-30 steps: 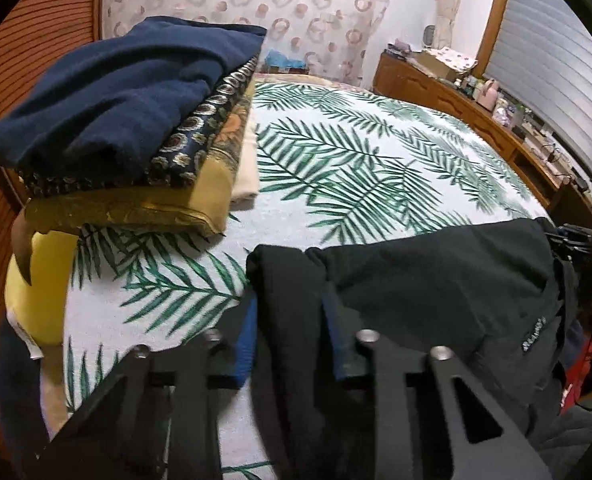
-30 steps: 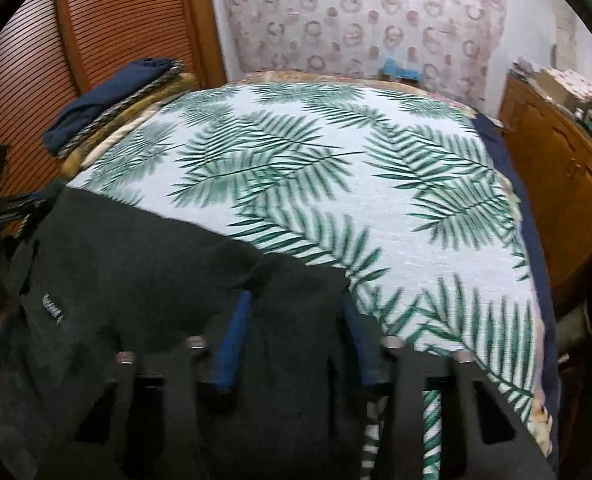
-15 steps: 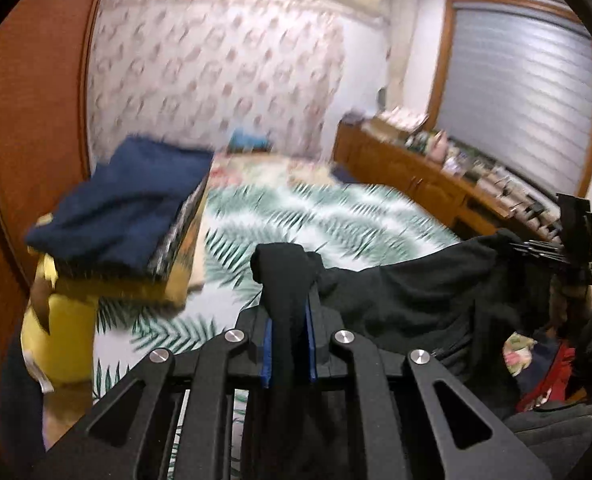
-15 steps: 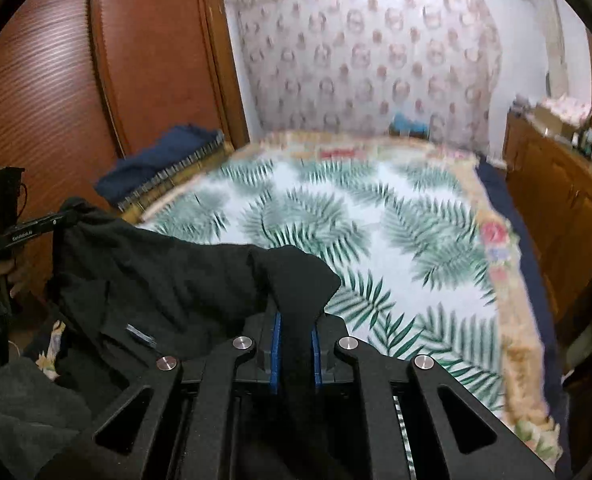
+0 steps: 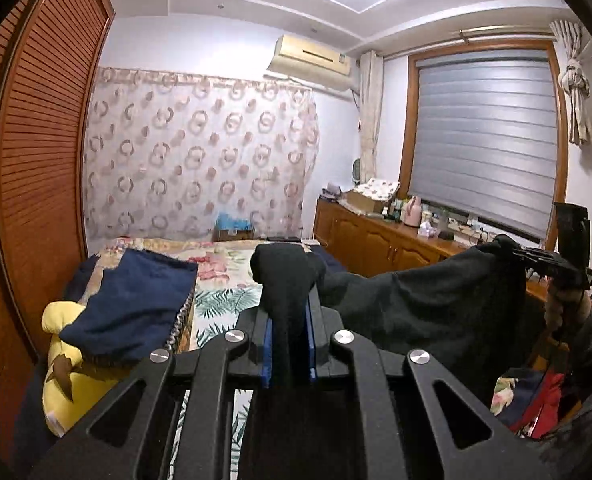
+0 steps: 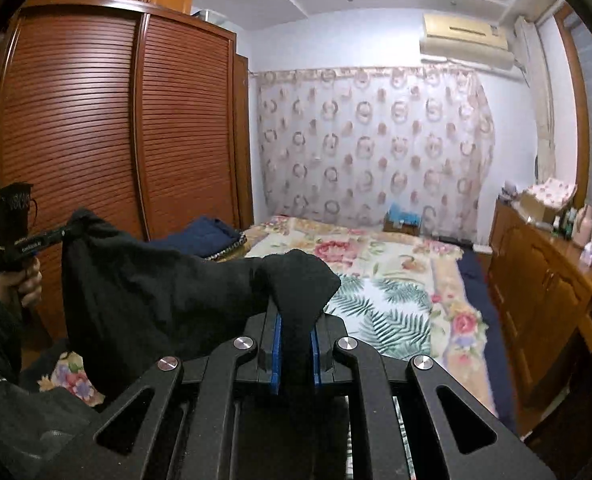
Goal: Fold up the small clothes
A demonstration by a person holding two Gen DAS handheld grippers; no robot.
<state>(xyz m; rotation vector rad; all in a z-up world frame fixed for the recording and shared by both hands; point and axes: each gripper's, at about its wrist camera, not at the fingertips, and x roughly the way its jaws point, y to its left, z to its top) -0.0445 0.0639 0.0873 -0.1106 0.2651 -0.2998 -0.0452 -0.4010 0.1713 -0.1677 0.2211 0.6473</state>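
- The bed [image 6: 396,308], with its leaf-print cover, lies ahead of and below both grippers; a stack of folded clothes [image 5: 132,312] sits at its left edge by the wardrobe [image 6: 96,140].
- The black garment [image 5: 416,312] hangs in the air above the bed's near end, stretched between the two grippers, its long axis running left to right with the body drooping below that line.
- The left gripper [image 5: 290,354] is closed tight on one bunched corner of it.
- The right gripper [image 6: 295,354] is clamped likewise on the other corner.
- Neither is nearer the bed; laying the garment flat likely means lowering both forward together.
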